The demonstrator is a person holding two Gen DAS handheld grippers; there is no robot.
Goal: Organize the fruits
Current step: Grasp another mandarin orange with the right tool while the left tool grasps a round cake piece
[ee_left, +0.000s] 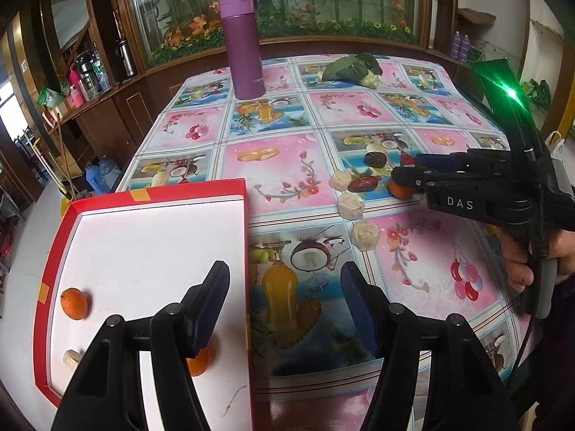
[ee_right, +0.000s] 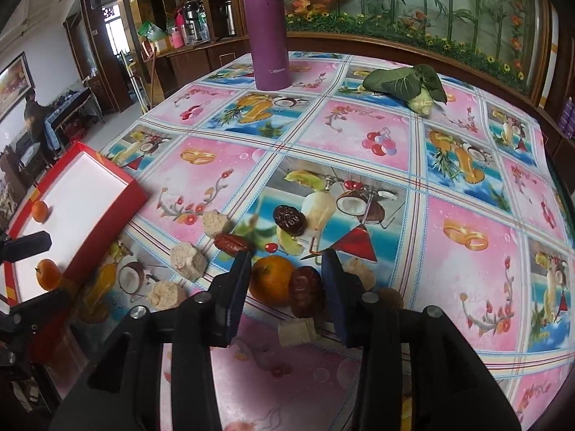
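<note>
A red box (ee_left: 54,251) with a white floor lies at the table's left edge. Inside it are two small oranges (ee_left: 74,303) (ee_left: 199,361) and a beige chunk (ee_left: 72,359). My left gripper (ee_left: 287,309) hovers open over the box's right wall, holding nothing. My right gripper (ee_right: 287,287) is open and low over the table. Between its pads lie an orange (ee_right: 271,280) and a dark red date (ee_right: 306,291), side by side. Two more dates (ee_right: 289,219) (ee_right: 231,243) lie just beyond. Several beige chunks (ee_right: 188,261) are scattered around them.
A tall purple flask (ee_left: 242,46) stands at the far side of the table. A leafy green vegetable (ee_right: 406,84) lies at the far right. The fruit-print tablecloth (ee_left: 273,165) covers the table. A hand (ee_left: 517,262) holds the right gripper's handle.
</note>
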